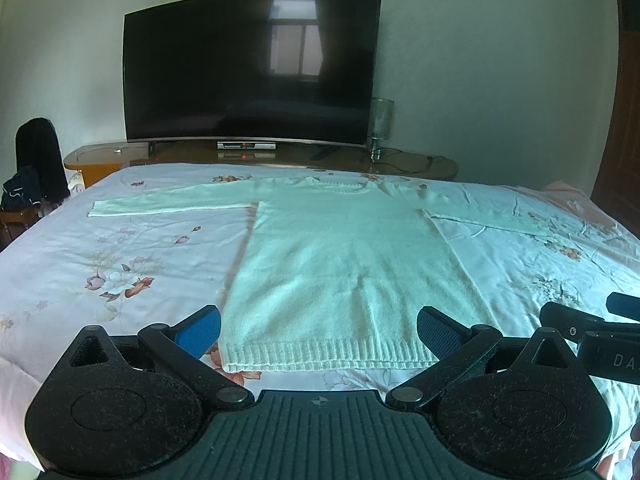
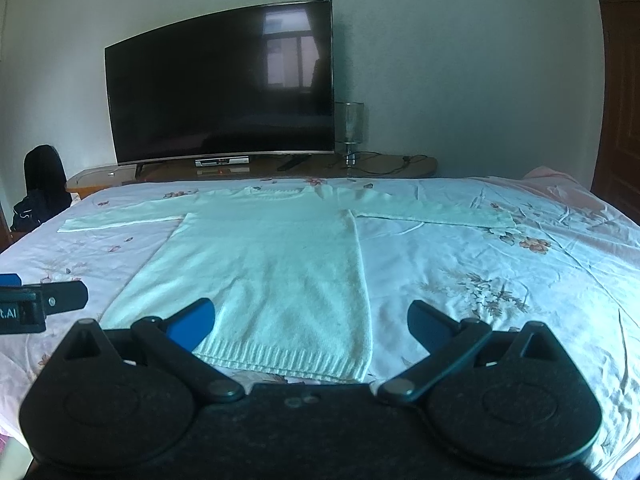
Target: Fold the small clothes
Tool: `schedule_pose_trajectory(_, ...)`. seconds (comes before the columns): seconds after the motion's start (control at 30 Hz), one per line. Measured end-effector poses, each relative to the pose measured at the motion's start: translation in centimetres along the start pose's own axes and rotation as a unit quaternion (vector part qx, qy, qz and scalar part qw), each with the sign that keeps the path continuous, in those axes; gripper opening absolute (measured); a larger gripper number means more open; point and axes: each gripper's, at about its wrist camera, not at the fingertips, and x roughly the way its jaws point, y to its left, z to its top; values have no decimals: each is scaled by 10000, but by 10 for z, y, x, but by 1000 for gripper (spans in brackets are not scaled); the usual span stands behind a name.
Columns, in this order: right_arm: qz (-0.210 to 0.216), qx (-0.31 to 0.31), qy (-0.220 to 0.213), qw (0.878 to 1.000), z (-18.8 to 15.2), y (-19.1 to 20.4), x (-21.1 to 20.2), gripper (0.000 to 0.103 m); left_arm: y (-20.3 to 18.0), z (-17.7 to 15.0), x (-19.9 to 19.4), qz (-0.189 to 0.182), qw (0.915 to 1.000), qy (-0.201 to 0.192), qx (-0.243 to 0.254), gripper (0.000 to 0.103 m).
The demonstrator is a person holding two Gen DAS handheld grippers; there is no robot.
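A pale mint knitted sweater [image 1: 344, 264] lies flat on the floral bed sheet [image 1: 120, 256], both sleeves spread out sideways, ribbed hem nearest me. It also shows in the right wrist view [image 2: 272, 264]. My left gripper [image 1: 318, 330] is open and empty, hovering just above the hem's middle. My right gripper [image 2: 310, 326] is open and empty, above the hem's right corner. The right gripper shows at the right edge of the left wrist view [image 1: 592, 332]; the left gripper shows at the left edge of the right wrist view [image 2: 40, 304].
A large curved TV [image 1: 252, 68] stands on a wooden stand [image 1: 400, 162] beyond the bed's far edge, with a glass lamp [image 1: 380, 124] beside it. A chair with dark clothes [image 1: 36, 168] stands at the far left. A wooden door [image 2: 620, 100] is at the right.
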Motion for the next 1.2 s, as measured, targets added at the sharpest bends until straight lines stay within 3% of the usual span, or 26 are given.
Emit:
schedule_pose_trajectory(0.4,28,-17,7,10000,1,2,-1,103,-1,0,0,-55,10000,46,-47,103)
schedule_pose_trajectory(0.57,-4,6,27,10000,1,2,0,103,5,-1,0,-401,9985,59,-366,103)
schedule_pose_trajectory(0.8,-201,473,-81,9986,6,-28,2,101,-5,7,42,-514,9966,515,-393,103)
schedule_pose_trajectory(0.93,-465,920,-314,9942,22,-70,20,99,-4,32,69,-338,9989,0,-317,103)
schedule_pose_trajectory(1.03,-548,1370,-405,9882,37,-110,49,98,7,60,110,-179,9978,-247,-582,103)
schedule_pose_trajectory(1.1,-629,1597,-449,9841,47,-138,77,90,18,77,146,16,9958,-224,-887,103)
schedule_pose_trajectory(1.17,-829,1760,-416,9800,59,-172,114,36,26,92,191,54,9944,31,-1057,103)
schedule_pose_trajectory(1.2,-946,1921,-324,9763,66,-193,139,37,30,97,212,21,9931,183,-1157,103)
